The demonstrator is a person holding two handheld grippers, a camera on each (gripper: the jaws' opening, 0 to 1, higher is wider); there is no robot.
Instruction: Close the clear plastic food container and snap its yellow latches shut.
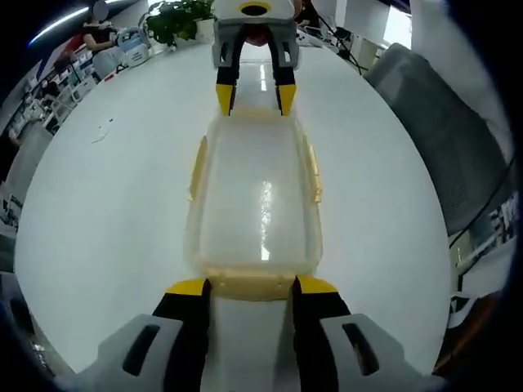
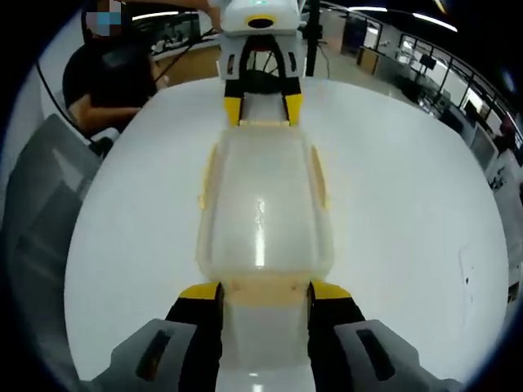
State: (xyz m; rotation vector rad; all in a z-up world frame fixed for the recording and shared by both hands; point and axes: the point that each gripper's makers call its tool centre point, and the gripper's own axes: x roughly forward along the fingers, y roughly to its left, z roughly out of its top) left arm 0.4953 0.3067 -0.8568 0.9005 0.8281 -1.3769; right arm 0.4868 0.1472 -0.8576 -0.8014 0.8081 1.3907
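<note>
- White and glossy, the round counter [image 1: 106, 204] carries the clear plastic food container [image 1: 255, 200] at its middle, and I see an office behind it — a potted plant [image 1: 176, 18] at the far edge in my left gripper view, a grey chair [image 1: 445, 131] off to the side.
- My left gripper [image 1: 249, 287] sits at the near short end of the container, its yellow-tipped fingers [image 1: 186, 287] spread apart on either side of the yellow latch [image 1: 249, 286] there; they look released, not clamped on anything.
- Across the container in that same view, the right gripper [image 1: 254, 100] faces me at the far short end, fingers likewise apart.
- From my right gripper view the picture mirrors: the right gripper [image 2: 265, 292] with fingers [image 2: 200, 292] spread beside the near-end latch [image 2: 263, 287], the left gripper [image 2: 263, 110] at the far end.
- The lid lies on the container [image 2: 263, 204]; the long-side yellow latches [image 2: 321, 180] lie along its edges — whether they are snapped down I cannot tell.
- A seated person in dark clothes [image 2: 110, 69] shows beyond the counter [image 2: 409, 204] in the right gripper view.
</note>
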